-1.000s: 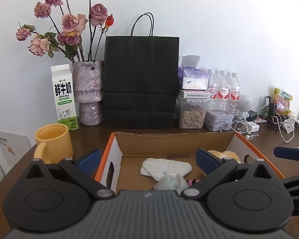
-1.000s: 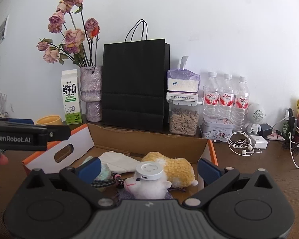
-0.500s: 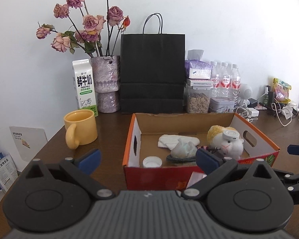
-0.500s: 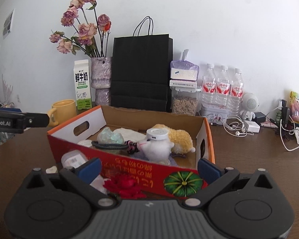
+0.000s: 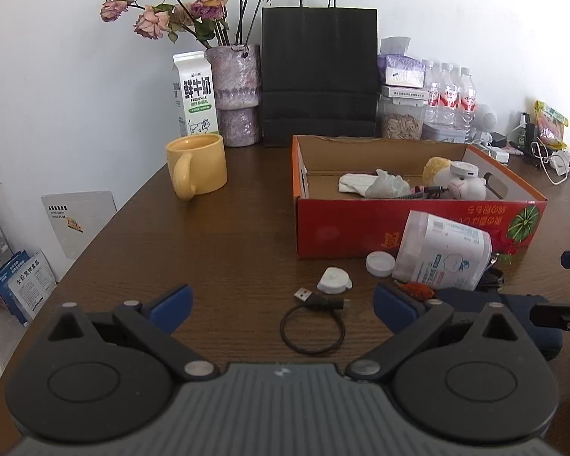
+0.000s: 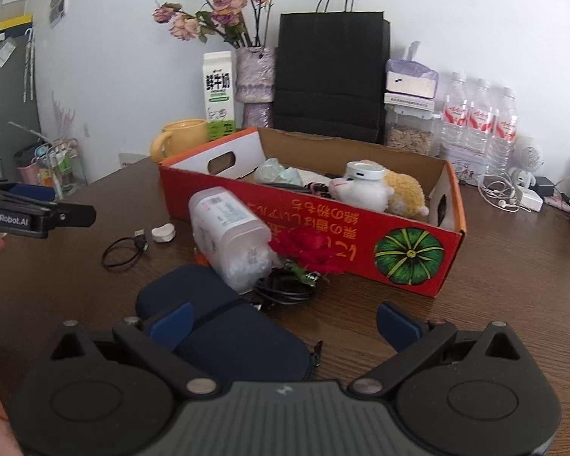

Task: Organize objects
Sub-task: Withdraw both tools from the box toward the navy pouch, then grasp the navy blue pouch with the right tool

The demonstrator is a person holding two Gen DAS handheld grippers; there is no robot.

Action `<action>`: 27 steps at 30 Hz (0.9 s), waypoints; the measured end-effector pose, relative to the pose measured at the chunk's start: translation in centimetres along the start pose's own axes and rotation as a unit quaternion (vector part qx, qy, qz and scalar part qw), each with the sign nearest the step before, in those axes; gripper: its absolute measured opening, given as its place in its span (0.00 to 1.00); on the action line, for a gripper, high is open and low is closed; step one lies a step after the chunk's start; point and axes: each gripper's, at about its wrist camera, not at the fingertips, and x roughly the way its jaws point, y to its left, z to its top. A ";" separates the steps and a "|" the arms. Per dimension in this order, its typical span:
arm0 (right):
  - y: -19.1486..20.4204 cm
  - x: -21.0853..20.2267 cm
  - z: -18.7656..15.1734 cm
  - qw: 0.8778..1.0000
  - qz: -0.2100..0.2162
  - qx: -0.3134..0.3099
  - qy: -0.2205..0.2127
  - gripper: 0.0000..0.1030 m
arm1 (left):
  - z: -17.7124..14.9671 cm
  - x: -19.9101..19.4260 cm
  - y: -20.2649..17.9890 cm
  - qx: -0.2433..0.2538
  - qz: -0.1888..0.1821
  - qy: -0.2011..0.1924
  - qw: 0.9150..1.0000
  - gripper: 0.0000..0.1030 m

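While both are hovering low over the near part of the brown tabletop (image 5: 247, 235), the left gripper (image 5: 281, 300) and the right gripper (image 6: 283, 319) are standing spread wide and grasping nothing. Bare wood is lying open between the left gripper's blue pads, where only a looped black USB cable (image 5: 312, 323) and a small white cap (image 5: 334, 280) are resting. Under the right gripper's left pad, a navy zip pouch (image 6: 224, 326) is lying flat, with free tabletop stretching to its right. Just beyond, a clear plastic jar (image 6: 231, 239) is lying tipped against the red cardboard box (image 6: 361, 243), its white lid (image 5: 380, 263) sitting beside it, and a red artificial rose (image 6: 307, 247) is leaning on the box front. Inside the box, a plush sheep (image 6: 376, 190) is lying among other small items. Farther left, a yellow mug (image 5: 197, 169) is standing well apart. At the wall, a milk carton (image 5: 195, 95) is reading "FRESH MILK", beside a black paper bag (image 5: 319, 76). "GenRobot.AI" is showing on the left gripper's side.
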 end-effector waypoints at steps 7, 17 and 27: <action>0.9 2.7 0.3 0.996 0.057 -0.032 0.053 1.00 | -1.2 -0.9 0.6 -0.003 -0.004 0.010 1.000 1.00; 1.2 4.6 0.4 0.987 0.129 -0.043 0.085 0.92 | -2.3 -1.4 1.6 -0.011 -0.002 0.020 1.000 1.00; 2.3 2.5 -0.7 0.989 0.127 -0.052 0.060 0.68 | -2.7 -1.0 1.5 -0.018 -0.007 0.028 0.999 1.00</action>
